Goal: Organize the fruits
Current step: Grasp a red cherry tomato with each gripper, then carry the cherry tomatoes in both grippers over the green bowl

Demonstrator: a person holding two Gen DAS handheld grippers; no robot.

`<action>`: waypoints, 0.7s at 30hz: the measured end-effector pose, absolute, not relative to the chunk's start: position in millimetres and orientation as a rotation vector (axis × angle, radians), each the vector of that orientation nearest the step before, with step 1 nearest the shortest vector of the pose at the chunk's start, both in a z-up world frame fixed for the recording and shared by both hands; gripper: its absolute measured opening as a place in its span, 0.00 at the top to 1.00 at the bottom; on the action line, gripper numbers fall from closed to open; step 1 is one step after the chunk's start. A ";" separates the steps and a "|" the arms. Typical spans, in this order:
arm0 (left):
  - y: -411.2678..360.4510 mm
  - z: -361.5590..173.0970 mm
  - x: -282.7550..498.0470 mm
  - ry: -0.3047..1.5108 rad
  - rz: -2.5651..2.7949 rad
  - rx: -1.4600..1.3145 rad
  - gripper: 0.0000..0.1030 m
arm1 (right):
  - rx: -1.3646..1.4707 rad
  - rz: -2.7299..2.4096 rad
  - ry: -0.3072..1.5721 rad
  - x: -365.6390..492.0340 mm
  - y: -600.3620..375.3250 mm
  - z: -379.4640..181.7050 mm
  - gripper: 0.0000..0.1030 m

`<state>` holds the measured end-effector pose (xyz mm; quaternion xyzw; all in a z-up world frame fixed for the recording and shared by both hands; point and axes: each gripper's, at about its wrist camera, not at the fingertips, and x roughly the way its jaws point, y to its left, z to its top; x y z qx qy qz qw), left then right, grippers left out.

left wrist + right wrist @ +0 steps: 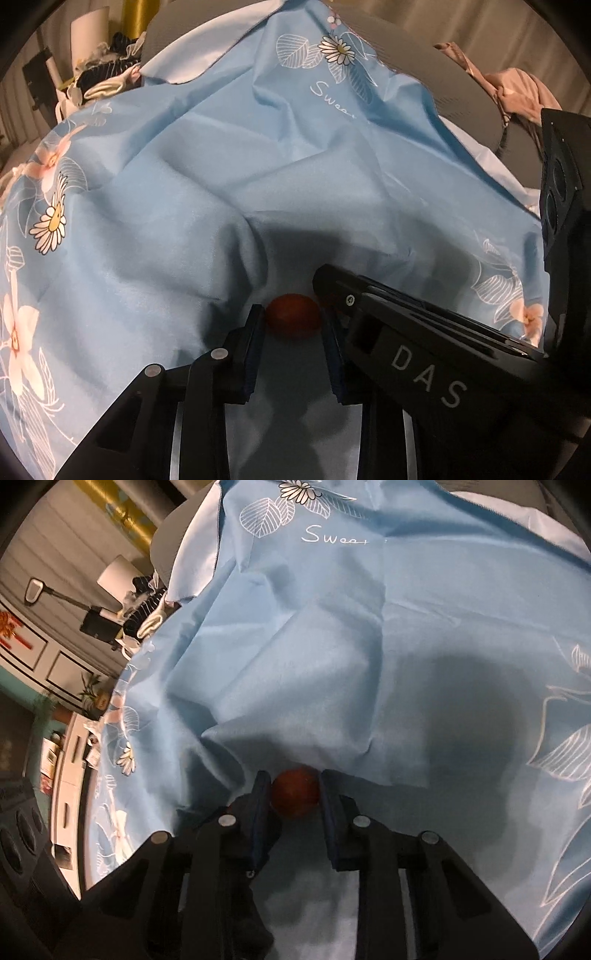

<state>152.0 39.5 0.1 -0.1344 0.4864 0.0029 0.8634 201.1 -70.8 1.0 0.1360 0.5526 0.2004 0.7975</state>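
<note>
Left gripper [293, 320]: pinching a small red fruit [293, 315] between its pads, low over the cloth.
Right gripper [294, 793]: pinching another red fruit [295, 792]; in the left view its body crosses just right of the left gripper.
Cloth [207, 206]: blue, rumpled, flower-printed, under both fruits.
Background: clothes pile [107, 70] beyond the cloth's edge.

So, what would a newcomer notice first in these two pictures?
A small red fruit sits pinched in the right claw, low in the middle of its view. Another red fruit lies between the left claw's pads. Behind them spreads a wrinkled blue flowered cloth.
</note>
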 end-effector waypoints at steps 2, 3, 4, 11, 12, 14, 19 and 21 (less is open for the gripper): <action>39.9 0.4 150.0 1.025 0.005 -0.288 0.70 | 0.315 0.425 1.190 197.9 -74.7 1.3 0.74; 41.1 1.4 147.3 1.028 0.005 -0.299 0.70 | 0.327 0.421 1.190 195.2 -78.0 3.5 0.74; 42.1 3.4 143.4 1.022 0.006 -0.313 0.70 | 0.339 0.421 1.182 192.0 -82.3 7.0 0.74; 24.3 36.7 108.2 0.945 -0.032 -0.290 0.71 | 0.374 0.365 1.071 153.6 -120.1 54.5 0.74; 20.3 42.6 102.6 0.931 -0.046 -0.280 0.71 | 0.381 0.351 1.044 142.4 -128.2 64.6 0.74; 12.7 52.7 93.7 0.909 -0.073 -0.262 0.71 | 0.404 0.334 1.007 126.0 -140.4 76.5 0.75; -13.7 75.2 69.3 0.866 -0.183 -0.222 0.71 | 0.459 0.271 0.931 81.4 -173.4 92.4 0.74; -24.7 82.3 61.6 0.848 -0.208 -0.187 0.71 | 0.478 0.235 0.896 62.6 -188.0 96.8 0.74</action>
